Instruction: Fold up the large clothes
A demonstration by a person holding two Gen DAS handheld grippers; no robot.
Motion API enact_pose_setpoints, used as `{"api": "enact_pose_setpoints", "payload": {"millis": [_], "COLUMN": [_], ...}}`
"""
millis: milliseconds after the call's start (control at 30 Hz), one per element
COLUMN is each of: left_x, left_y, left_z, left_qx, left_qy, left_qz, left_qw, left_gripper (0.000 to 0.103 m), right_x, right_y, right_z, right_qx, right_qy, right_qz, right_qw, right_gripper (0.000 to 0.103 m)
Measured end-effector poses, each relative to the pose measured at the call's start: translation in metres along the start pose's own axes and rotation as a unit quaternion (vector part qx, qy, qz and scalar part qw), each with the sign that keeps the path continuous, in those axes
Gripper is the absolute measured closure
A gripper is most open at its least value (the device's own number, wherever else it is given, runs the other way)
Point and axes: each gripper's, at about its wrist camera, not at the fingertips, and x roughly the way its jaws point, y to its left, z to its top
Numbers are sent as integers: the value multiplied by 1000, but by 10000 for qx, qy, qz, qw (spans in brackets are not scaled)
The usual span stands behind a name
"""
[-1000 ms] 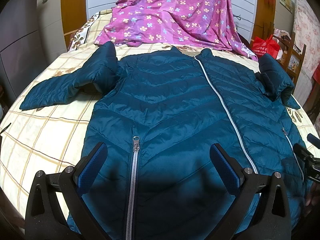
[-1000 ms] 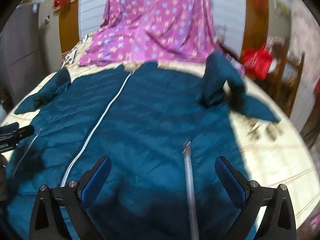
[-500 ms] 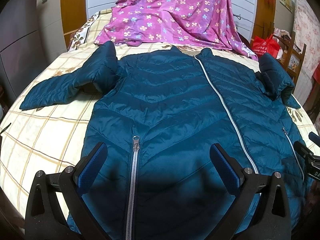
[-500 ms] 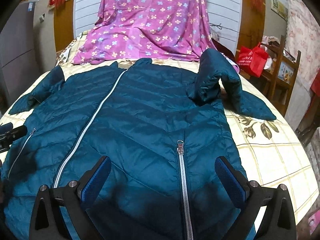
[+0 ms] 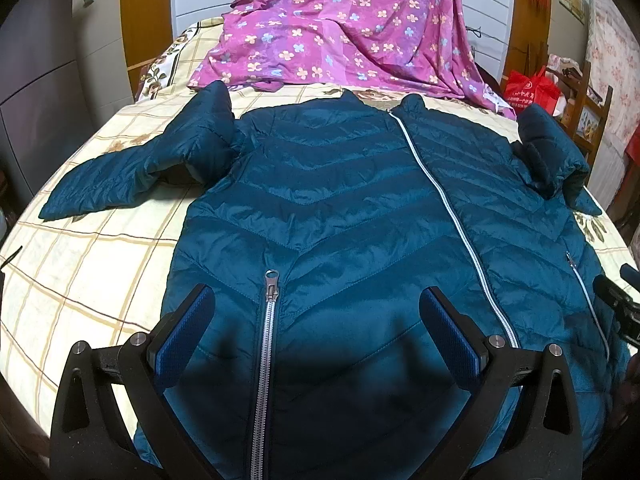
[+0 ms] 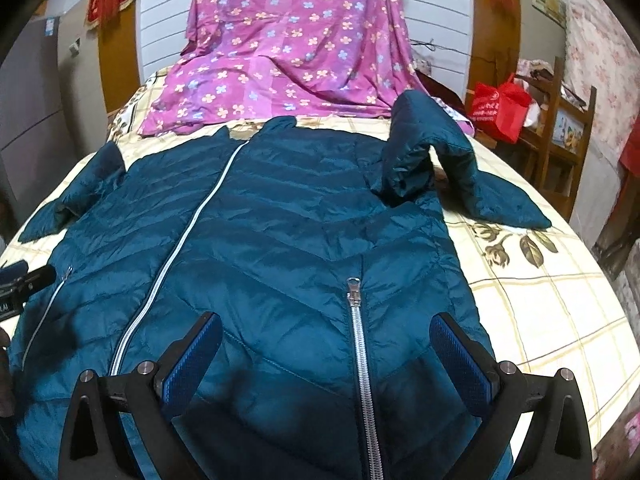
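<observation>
A teal quilted puffer jacket (image 5: 340, 208) lies front-up and zipped on the bed, collar far, hem near; it also fills the right wrist view (image 6: 288, 232). Its left sleeve (image 5: 132, 176) bends outward on the sheet. Its right sleeve (image 6: 440, 160) is bunched and folded over by the shoulder. My left gripper (image 5: 316, 336) is open and empty above the hem by the left pocket zipper (image 5: 266, 344). My right gripper (image 6: 326, 360) is open and empty above the hem by the right pocket zipper (image 6: 360, 360).
The bed has a cream checked sheet (image 5: 80, 264). A pink flowered cloth (image 5: 348, 28) is draped at the bed's far end. A red bag (image 6: 500, 108) and a wooden shelf (image 6: 568, 128) stand at the right. A grey cabinet (image 5: 36, 80) is at the left.
The right gripper view has steadied from a blurred motion and shifted slightly; the right pocket zipper now sits between its fingers. The left gripper and the jacket have not moved.
</observation>
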Motion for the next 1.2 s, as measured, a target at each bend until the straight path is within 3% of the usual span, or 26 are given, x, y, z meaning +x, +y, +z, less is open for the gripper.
{"api": "enact_pose_setpoints", "payload": {"millis": [267, 533, 733, 1033, 1200], "left_x": [2, 3, 9, 18, 13], "left_y": [1, 2, 0, -20, -2], "left_z": [-1, -1, -4, -2, 13], "left_qx": [23, 30, 205, 768, 49], "left_qy": [33, 27, -19, 370, 690], "left_qz": [26, 25, 222, 201, 51], "left_qw": [10000, 10000, 9995, 9962, 9976], "left_gripper": [1, 1, 1, 0, 1], "right_x": [-6, -7, 8, -3, -10], "right_y": [-9, 0, 3, 17, 12], "right_z": [2, 0, 2, -3, -10], "right_qx": [299, 112, -60, -676, -871], "right_qy": [-183, -279, -30, -97, -110], "right_qz": [168, 168, -101, -361, -347], "right_qw": [9992, 9994, 9999, 9970, 9955], "right_gripper": [0, 0, 0, 0, 0]}}
